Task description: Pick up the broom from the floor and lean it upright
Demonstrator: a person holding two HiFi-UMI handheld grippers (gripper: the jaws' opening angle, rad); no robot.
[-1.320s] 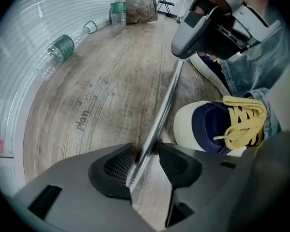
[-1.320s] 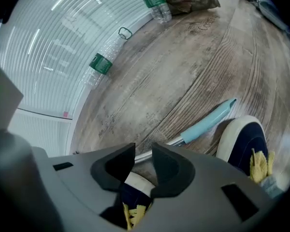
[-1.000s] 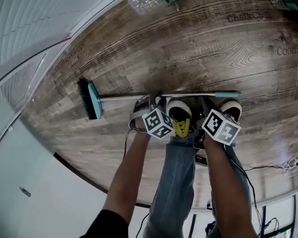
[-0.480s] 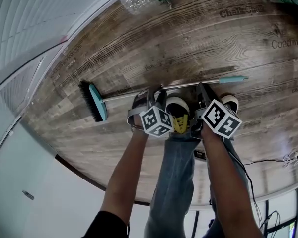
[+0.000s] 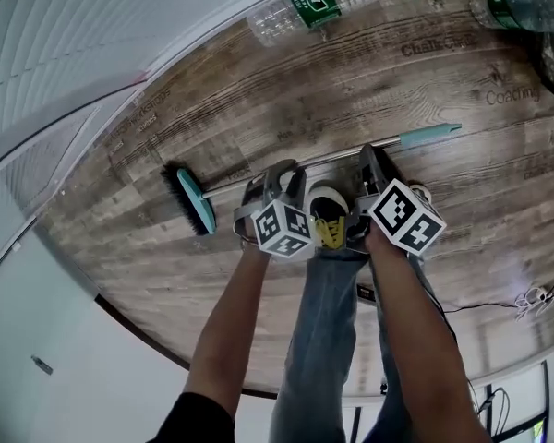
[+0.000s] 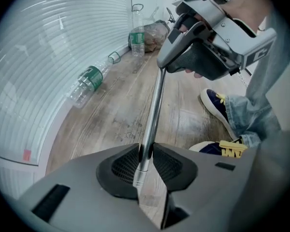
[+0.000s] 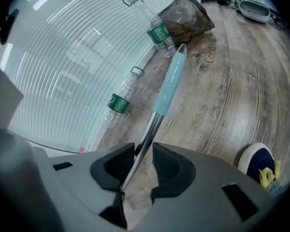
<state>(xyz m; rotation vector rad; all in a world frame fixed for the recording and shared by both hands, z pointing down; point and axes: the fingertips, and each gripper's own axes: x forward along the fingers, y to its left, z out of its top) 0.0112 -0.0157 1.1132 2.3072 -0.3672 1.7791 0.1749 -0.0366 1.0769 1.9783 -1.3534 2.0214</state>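
Spanning left-right: broom [image 5: 229,187] | brush head [image 5: 192,212] left | teal grip [image 5: 429,135] right

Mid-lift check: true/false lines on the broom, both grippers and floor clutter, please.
The left gripper grips the broom by its handle. True; its jaws have just closed further onto it.
The broom stands upright. False: its handle runs roughly level, low over the floor.
The right gripper is clear of the broom. False: the handle runs between its jaws, which have just opened wider.
The handle's end grip is teal. True.
No bottles lie around. False: a green-labelled bottle lies on the floor.
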